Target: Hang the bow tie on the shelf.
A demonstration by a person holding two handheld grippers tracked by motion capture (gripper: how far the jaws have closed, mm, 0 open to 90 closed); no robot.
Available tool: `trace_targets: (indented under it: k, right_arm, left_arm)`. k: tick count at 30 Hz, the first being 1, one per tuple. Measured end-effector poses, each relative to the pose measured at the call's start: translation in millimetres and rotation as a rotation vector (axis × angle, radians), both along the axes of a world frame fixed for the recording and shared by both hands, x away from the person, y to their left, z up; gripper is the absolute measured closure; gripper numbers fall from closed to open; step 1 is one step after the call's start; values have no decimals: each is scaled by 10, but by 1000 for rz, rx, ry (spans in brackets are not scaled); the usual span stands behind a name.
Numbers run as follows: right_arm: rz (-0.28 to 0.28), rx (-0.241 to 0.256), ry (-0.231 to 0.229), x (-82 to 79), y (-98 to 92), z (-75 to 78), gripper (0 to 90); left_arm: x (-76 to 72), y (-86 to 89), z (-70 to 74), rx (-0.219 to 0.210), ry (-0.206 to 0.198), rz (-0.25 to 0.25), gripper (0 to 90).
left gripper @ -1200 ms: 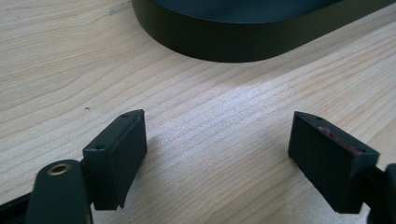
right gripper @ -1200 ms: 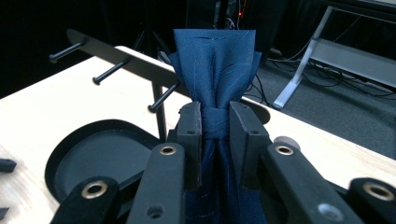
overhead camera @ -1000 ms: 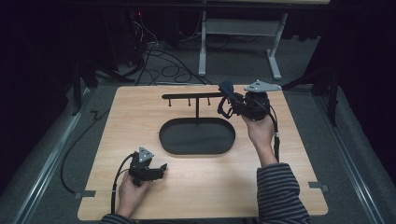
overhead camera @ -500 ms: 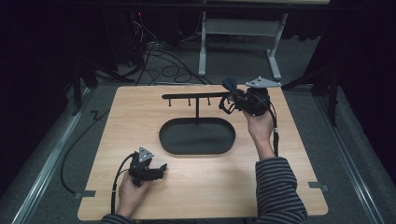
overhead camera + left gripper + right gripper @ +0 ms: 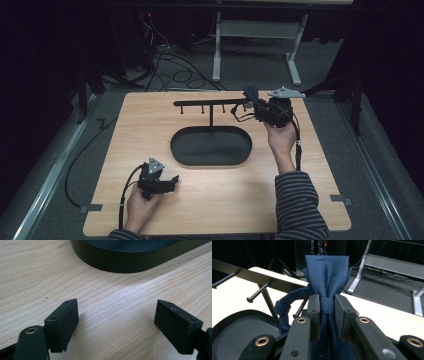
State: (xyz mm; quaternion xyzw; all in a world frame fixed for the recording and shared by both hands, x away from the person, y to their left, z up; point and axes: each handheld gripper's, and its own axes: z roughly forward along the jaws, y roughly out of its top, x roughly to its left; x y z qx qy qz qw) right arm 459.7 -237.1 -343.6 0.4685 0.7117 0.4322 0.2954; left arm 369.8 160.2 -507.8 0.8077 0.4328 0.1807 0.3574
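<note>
The right gripper (image 5: 327,311) is clamped on the knot of a dark blue bow tie (image 5: 326,277), its strap looping off to the left toward the pegs of the black rack (image 5: 257,277). Compared with a second ago, this gripper has travelled up and to the left, so that in the high view it (image 5: 257,109) now sits right at the end of the rack's crossbar (image 5: 210,102); the tie looks about ready to be hooked on a peg, though no loop is over one yet. The left gripper (image 5: 116,322) has not moved: its jaws stand wide apart over bare wood, holding nothing, just short of the black oval tray (image 5: 130,257) at the rack's foot. Everything rests on a light wooden tabletop (image 5: 120,135). Beyond it lie a grey floor, loose cables (image 5: 165,55) and a white table frame (image 5: 260,30) in a dim room.
</note>
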Motion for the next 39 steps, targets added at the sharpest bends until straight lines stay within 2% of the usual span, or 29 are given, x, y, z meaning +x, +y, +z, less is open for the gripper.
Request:
trace_targets:
  k: [9,19,24,39]
  right_arm:
    - [-15,22,-8,-44,-23,-69,765]
    - [-42,6,-23,-100,-26,-159,765]
    - [-49,16,-27,-123,-30,-200,764]
    - [-66,63,19,-99,-24,-437,751]
  left_arm:
    - [0,-1,0,-2,0,1,200]
    - [0,-1,0,-1,0,1,200]
    - [0,-1,0,-1,0,0,200]
    - [0,0,0,-1,0,0,200]
